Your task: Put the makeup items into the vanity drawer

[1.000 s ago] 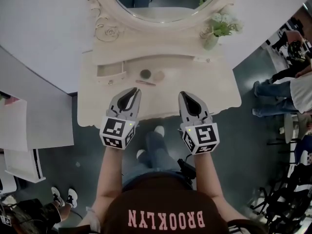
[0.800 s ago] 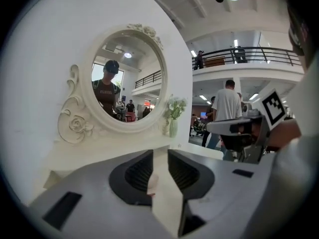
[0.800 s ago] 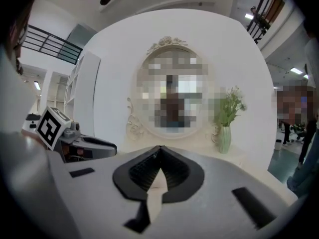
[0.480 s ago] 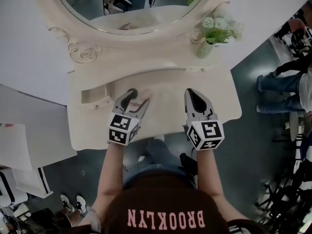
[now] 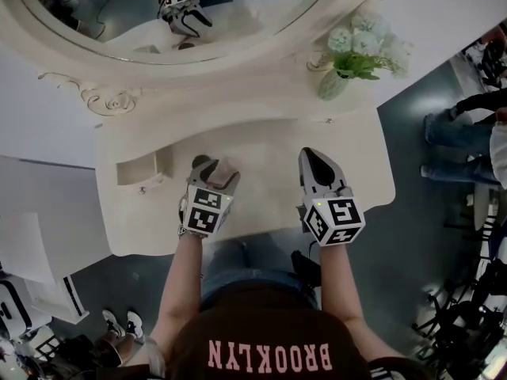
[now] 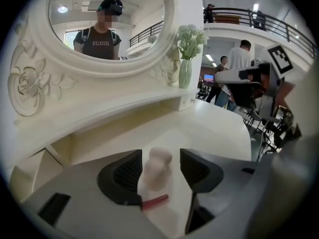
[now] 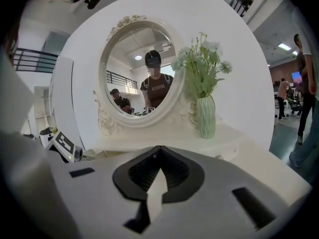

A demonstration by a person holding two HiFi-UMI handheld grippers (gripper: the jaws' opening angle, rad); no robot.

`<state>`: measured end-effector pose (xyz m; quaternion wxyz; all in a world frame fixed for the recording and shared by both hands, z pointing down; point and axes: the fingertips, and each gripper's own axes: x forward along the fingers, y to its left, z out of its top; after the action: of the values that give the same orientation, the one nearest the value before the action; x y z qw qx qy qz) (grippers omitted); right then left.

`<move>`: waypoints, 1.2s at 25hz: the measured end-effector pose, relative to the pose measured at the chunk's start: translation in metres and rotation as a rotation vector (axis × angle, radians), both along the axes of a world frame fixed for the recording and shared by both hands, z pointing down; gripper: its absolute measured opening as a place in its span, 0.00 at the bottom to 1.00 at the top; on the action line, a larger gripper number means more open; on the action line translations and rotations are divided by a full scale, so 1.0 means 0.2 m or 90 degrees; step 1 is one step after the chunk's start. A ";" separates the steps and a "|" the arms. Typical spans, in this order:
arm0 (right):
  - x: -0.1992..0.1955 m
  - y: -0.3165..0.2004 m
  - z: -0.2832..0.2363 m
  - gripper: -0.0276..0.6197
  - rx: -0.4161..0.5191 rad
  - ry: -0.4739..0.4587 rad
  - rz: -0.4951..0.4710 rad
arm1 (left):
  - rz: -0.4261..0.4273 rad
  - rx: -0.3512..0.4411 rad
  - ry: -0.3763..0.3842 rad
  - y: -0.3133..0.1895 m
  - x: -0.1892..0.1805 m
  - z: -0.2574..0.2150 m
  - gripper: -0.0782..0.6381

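Makeup items: two in view, both on the vanity top, left of centre and nearer the front edge than the back.

- Mirror stands along the back edge, with the vase of flowers at the back right corner.
- Drawer is at the left end of the top, pulled out and open upward. I can't see anything in it from here.
- Left gripper is just right of the drawer and low over the items. Jaws are wide apart and straddle the sponge. Nothing is clamped, though the sponge sits closer to the left pad.
- Right gripper hovers over the right half of the top, well apart from the items. Jaws are together and empty.
- Sponge is beige, waisted and standing upright. I'd judge it very light and soft, so it will squash rather than slip. Close across the narrow waist or the lower body with moderate squeeze. A grip high on the rounded head could let it pop out.
- Red stick lies flat, just in front of the sponge base and partly under the left jaw. It's probably a lip pencil or lipstick, but I can't tell which. It looks stiff, thin and light, and is likely to roll. Pinch it across its middle, with the pads square to its length.
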<state>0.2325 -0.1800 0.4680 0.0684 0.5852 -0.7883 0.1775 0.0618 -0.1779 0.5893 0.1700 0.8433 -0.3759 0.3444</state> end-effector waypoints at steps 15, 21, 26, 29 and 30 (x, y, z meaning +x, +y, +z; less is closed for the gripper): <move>0.01 -0.09 -0.01 0.03 -0.003 -0.021 -0.008 | -0.012 -0.012 -0.017 -0.05 -0.02 0.03 0.33; -0.04 -0.12 -0.10 0.03 0.023 -0.035 -0.008 | -0.027 0.032 0.012 -0.10 -0.06 -0.13 0.33; -0.15 -0.13 -0.16 0.03 0.036 -0.044 -0.032 | -0.067 0.072 0.040 -0.11 -0.17 -0.26 0.33; -0.23 -0.14 -0.20 0.03 0.045 -0.045 -0.049 | -0.102 0.080 0.053 -0.10 -0.29 -0.34 0.33; -0.26 -0.14 -0.21 0.03 0.048 -0.045 -0.055 | -0.113 0.087 0.057 -0.10 -0.34 -0.37 0.33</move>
<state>0.1795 -0.2077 0.4255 0.0263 0.5465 -0.8206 0.1651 -0.0054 -0.1970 0.5159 0.1584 0.8308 -0.4639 0.2635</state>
